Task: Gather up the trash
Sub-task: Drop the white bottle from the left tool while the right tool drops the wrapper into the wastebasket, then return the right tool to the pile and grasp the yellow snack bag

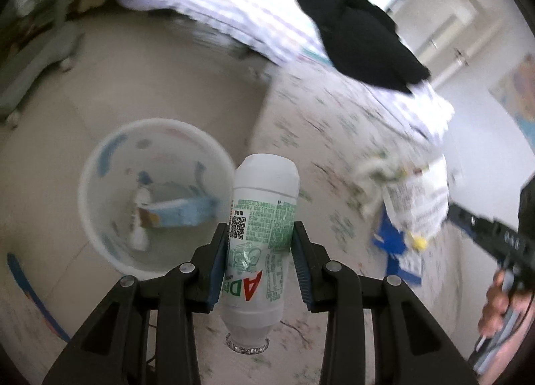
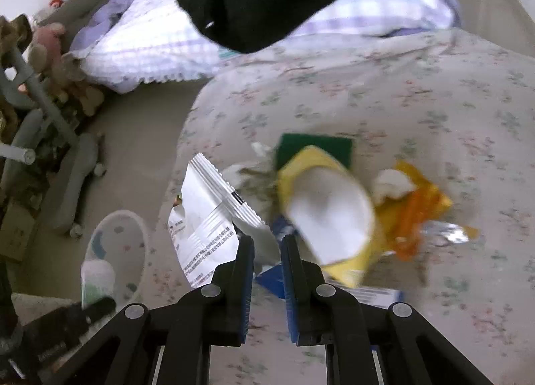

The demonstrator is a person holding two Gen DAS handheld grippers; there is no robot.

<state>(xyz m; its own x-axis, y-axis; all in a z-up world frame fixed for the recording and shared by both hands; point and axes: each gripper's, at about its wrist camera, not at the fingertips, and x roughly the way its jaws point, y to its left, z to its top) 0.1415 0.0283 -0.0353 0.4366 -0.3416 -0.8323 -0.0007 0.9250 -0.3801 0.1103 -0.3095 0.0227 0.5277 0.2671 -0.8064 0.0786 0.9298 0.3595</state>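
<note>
My left gripper [image 1: 260,234] is shut on a white plastic bottle [image 1: 260,218] with a green label, held at the bed's edge beside a white trash bin [image 1: 100,157] on the floor. The bin holds a light blue carton [image 1: 180,214] and other scraps. My right gripper [image 2: 267,244] hovers over a trash pile on the bed, jaws a narrow gap apart, empty. In front of it lie a white wrapper [image 2: 207,218], a yellow bag [image 2: 327,208], an orange wrapper [image 2: 414,208] and a blue packet [image 2: 277,278]. The bin [image 2: 113,241] and bottle [image 2: 97,278] show at the right wrist view's lower left.
The bed has a floral sheet [image 2: 418,101], a checked quilt [image 1: 214,0] and black clothing [image 1: 361,27] on it. A grey chair base [image 1: 36,60] stands on the tiled floor at the left. Stuffed toys [image 2: 50,47] sit by the wall.
</note>
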